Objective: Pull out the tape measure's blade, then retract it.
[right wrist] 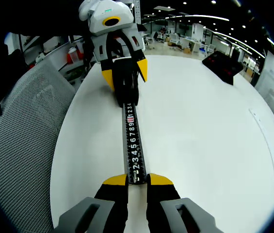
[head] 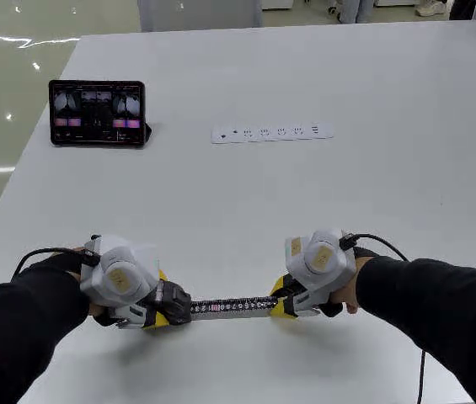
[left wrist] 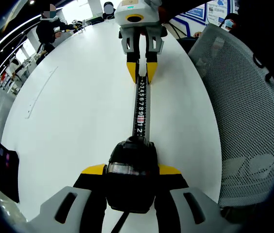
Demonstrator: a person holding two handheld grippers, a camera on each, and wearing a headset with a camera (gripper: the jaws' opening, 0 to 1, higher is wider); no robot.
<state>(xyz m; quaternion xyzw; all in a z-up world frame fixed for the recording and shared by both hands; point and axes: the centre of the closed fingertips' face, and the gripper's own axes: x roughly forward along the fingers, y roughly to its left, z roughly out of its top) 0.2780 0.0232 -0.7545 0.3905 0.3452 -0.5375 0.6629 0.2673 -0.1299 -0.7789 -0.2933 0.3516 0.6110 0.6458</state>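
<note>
The black tape measure case (left wrist: 131,170) sits clamped between the yellow-tipped jaws of my left gripper (left wrist: 132,171), low over the white table (head: 246,194). Its blade (head: 232,306) is drawn out a short way to the right, numbers up, just above the tabletop. My right gripper (right wrist: 137,180) is shut on the blade's end (right wrist: 136,175). In the head view the left gripper (head: 170,307) holds the case (head: 176,304) at the near left and the right gripper (head: 281,305) stands at the near right, the two facing each other.
A tablet (head: 97,113) with a lit screen stands at the far left of the table. A white power strip (head: 272,132) lies flat beyond the middle. A mesh chair (left wrist: 243,97) is beside the table's near edge. People are in the room behind.
</note>
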